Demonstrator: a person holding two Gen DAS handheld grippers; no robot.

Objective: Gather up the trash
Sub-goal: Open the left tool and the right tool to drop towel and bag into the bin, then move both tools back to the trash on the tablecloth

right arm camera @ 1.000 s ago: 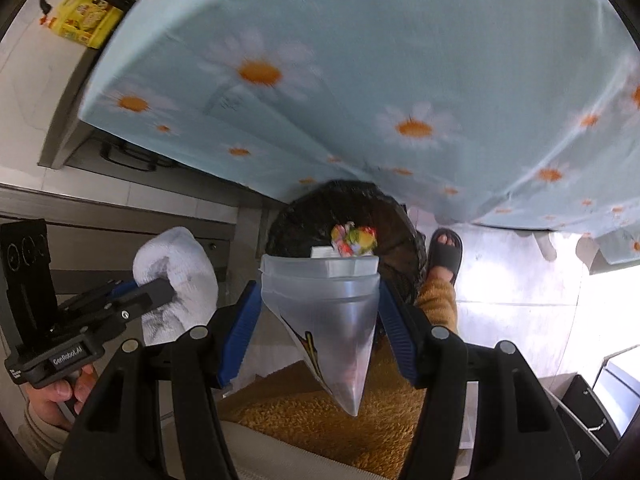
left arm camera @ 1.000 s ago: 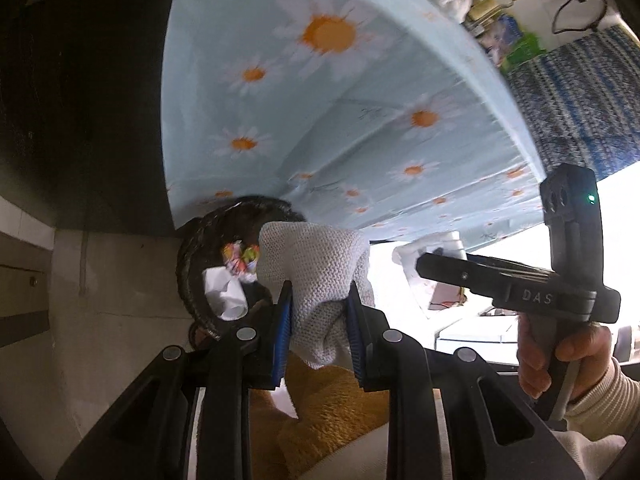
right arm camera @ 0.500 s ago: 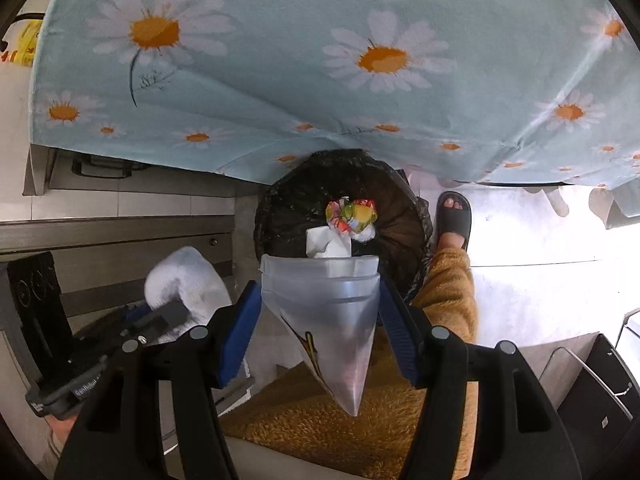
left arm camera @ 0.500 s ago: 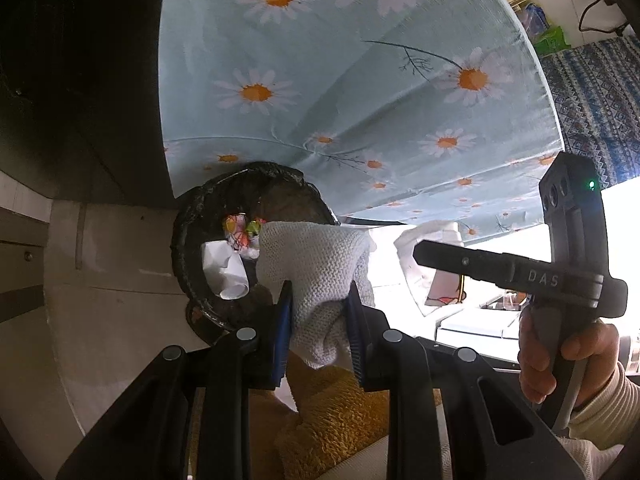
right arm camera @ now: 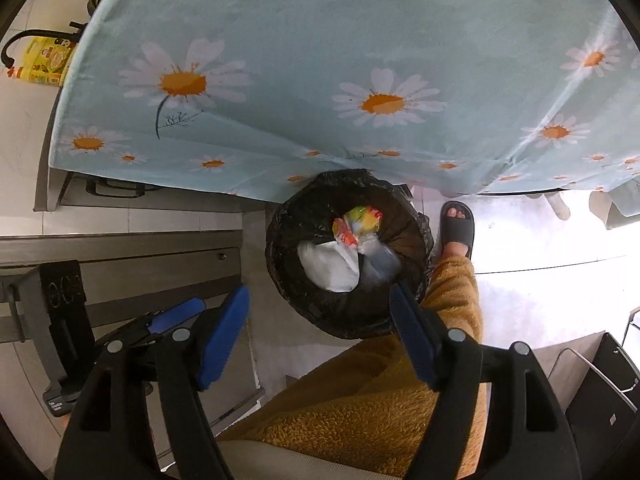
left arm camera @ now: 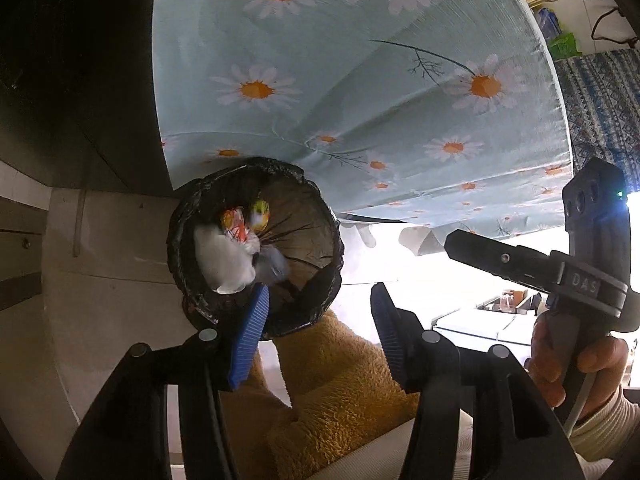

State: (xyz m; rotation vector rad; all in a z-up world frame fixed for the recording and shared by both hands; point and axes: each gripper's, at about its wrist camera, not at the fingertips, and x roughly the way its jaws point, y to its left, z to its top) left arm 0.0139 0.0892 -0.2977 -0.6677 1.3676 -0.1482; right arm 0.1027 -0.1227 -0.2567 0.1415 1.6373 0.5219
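A round bin with a black liner [left arm camera: 320, 220] [right arm camera: 296, 216] stands on the floor at the table's edge. Inside it lie white crumpled trash [left arm camera: 222, 256] [right arm camera: 326, 268], a clear plastic piece [left arm camera: 272, 266] [right arm camera: 380, 262] and colourful wrappers [left arm camera: 246, 218] [right arm camera: 356, 220]. My left gripper [left arm camera: 320, 312] is open and empty above the bin's near rim. My right gripper [right arm camera: 320, 316] is open and empty above the bin too. The right gripper shows in the left wrist view [left arm camera: 520, 260], and the left one in the right wrist view [right arm camera: 172, 316].
A table with a light blue daisy cloth [left arm camera: 360, 80] [right arm camera: 340, 60] overhangs the bin's far side. The person's orange fleece legs [right arm camera: 380, 392] and a sandalled foot [right arm camera: 456, 224] stand right of the bin. A steel cabinet [right arm camera: 120, 256] is at the left. A yellow bottle [right arm camera: 44, 64] stands far left.
Both grippers opened. The white cloth wad left my left gripper and the clear plastic cone left my right one; both now lie in the bin.
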